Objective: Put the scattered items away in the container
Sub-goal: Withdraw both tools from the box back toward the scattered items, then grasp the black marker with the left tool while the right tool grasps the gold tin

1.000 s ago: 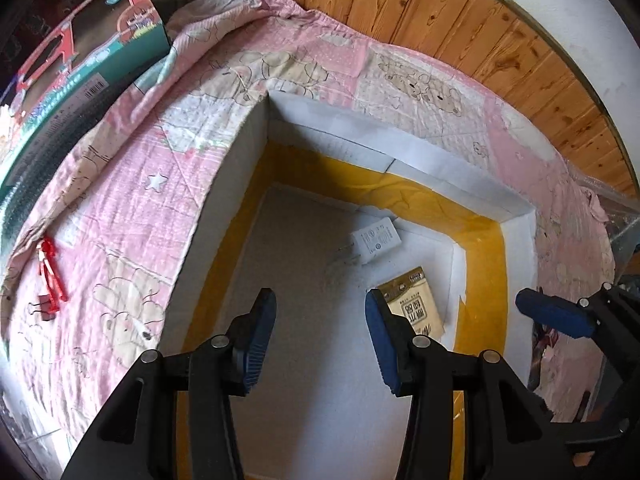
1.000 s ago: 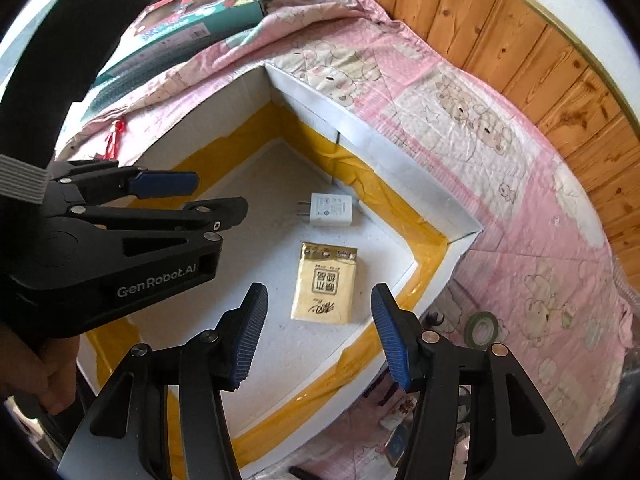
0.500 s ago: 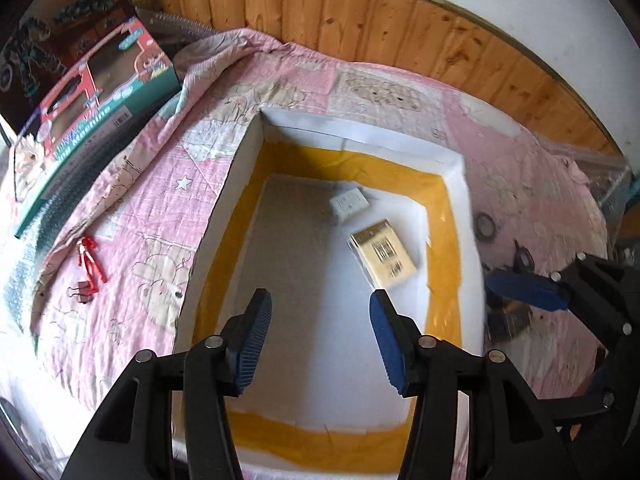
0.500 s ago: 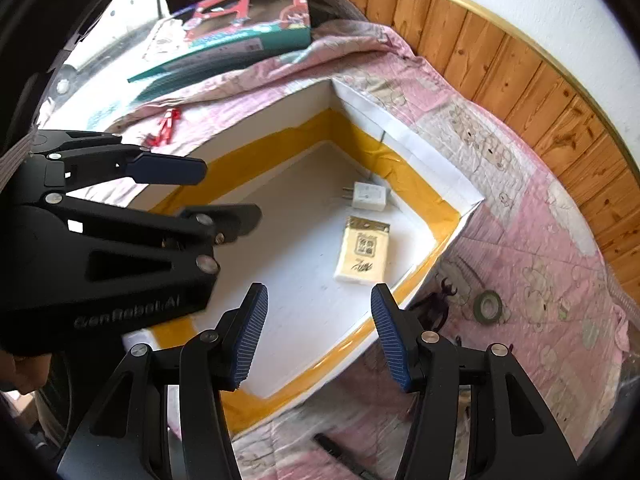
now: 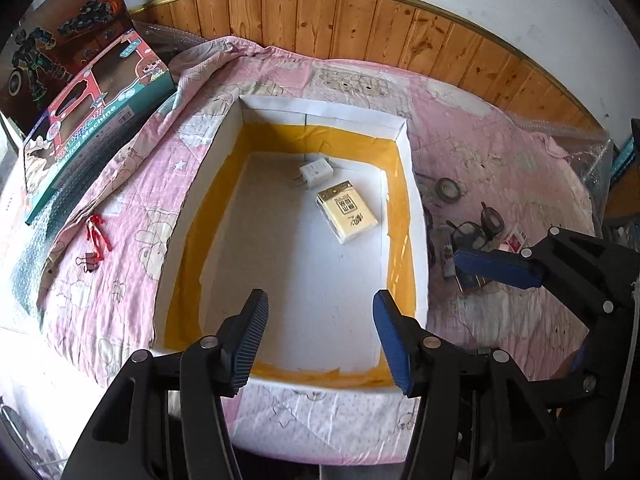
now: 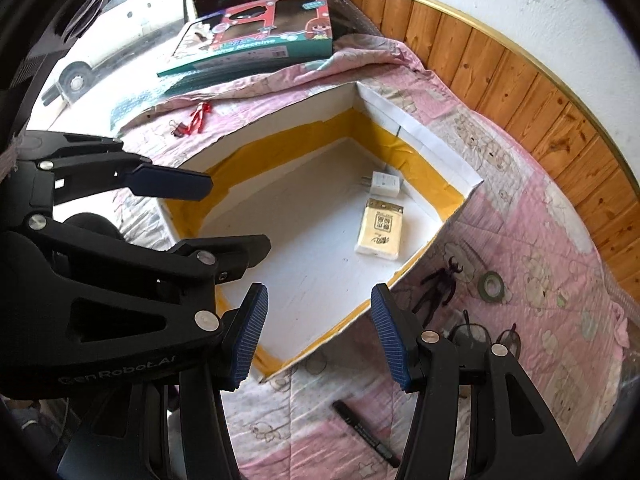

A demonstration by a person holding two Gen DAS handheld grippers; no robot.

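Note:
A white box with yellow tape inside [image 5: 412, 216] [image 6: 424, 148] sits on a pink quilt. In it lie a white charger [image 5: 316, 173] [image 6: 385, 184] and a yellow tissue pack [image 5: 347, 211] [image 6: 380, 229]. My left gripper [image 5: 320, 338] hangs open and empty above the box's near end. My right gripper [image 6: 316, 334] is open and empty over the box's near right corner. Right of the box lie a tape roll [image 5: 449, 189] [image 6: 492, 285], glasses [image 5: 480, 229] [image 6: 486, 336], a dark insect toy [image 6: 440, 284] and a black marker [image 6: 366, 426]. Left of it are a red ribbon [image 5: 98, 233] [image 6: 200, 117] and a binder clip [image 5: 90, 261] [image 6: 178, 129].
Toy boxes [image 5: 92, 116] [image 6: 260, 36] stand at the back left on the quilt. Wooden wall panelling [image 5: 380, 32] runs behind. Small cards and packets [image 5: 514, 240] lie by the glasses. The quilt's front edge [image 5: 320, 444] drops off close to me.
Both grippers have pulled up and back from the box, so the whole box and the items around it now show. Both stayed open; the charger and tissue pack have not moved.

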